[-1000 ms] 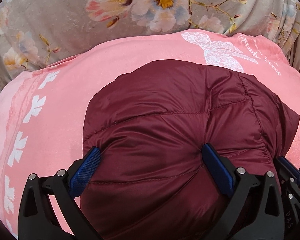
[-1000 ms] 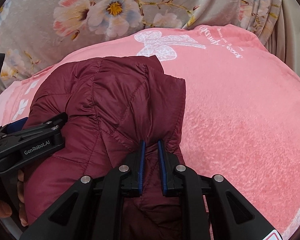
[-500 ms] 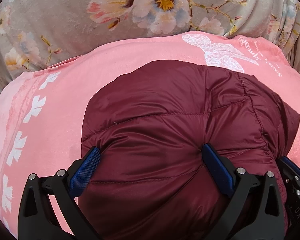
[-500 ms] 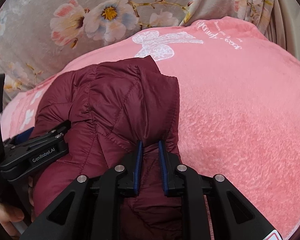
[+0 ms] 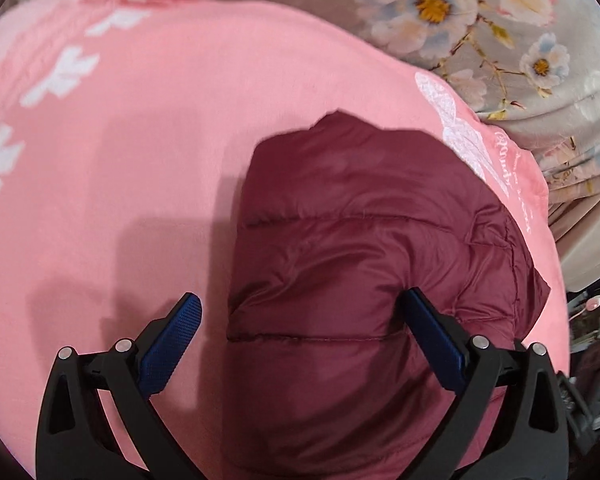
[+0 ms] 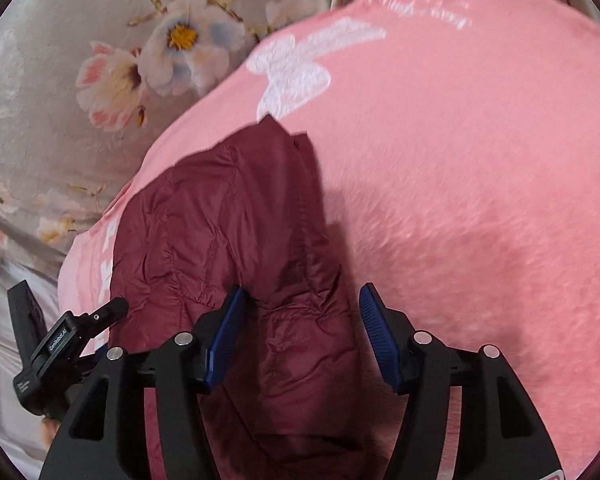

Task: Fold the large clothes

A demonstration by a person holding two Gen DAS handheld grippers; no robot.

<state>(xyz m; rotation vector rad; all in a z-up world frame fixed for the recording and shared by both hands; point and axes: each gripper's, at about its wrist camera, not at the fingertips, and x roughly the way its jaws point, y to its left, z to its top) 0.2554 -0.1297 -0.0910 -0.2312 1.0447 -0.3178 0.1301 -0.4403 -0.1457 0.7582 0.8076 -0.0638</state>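
A maroon quilted puffer jacket [image 5: 360, 248] lies folded in a bundle on the pink blanket [image 5: 140, 152]. My left gripper [image 5: 300, 320] stands open and wide at the bundle's near end. Its left pad [image 5: 172, 344] hangs over bare blanket, and its right pad [image 5: 432, 340] rests against the jacket's side. In the right wrist view the jacket [image 6: 228, 220] runs away from my right gripper [image 6: 302, 320]. Its jaws are opening, a fold of the jacket lies loose between them, and the pads do not press it. The left gripper [image 6: 60, 344] shows at the lower left there.
The pink blanket [image 6: 460, 160] carries a white bow print [image 6: 296, 68] and script. Grey floral bedding [image 5: 480, 20] lies behind it. Past the blanket's right edge in the left wrist view is dark clutter [image 5: 592, 320]. A fingertip shows at the lower left of the right wrist view.
My right gripper was shut on a jacket fold and has let it go, jaws now apart. My left gripper slid left, its left pad off the jacket. Both views have rolled.
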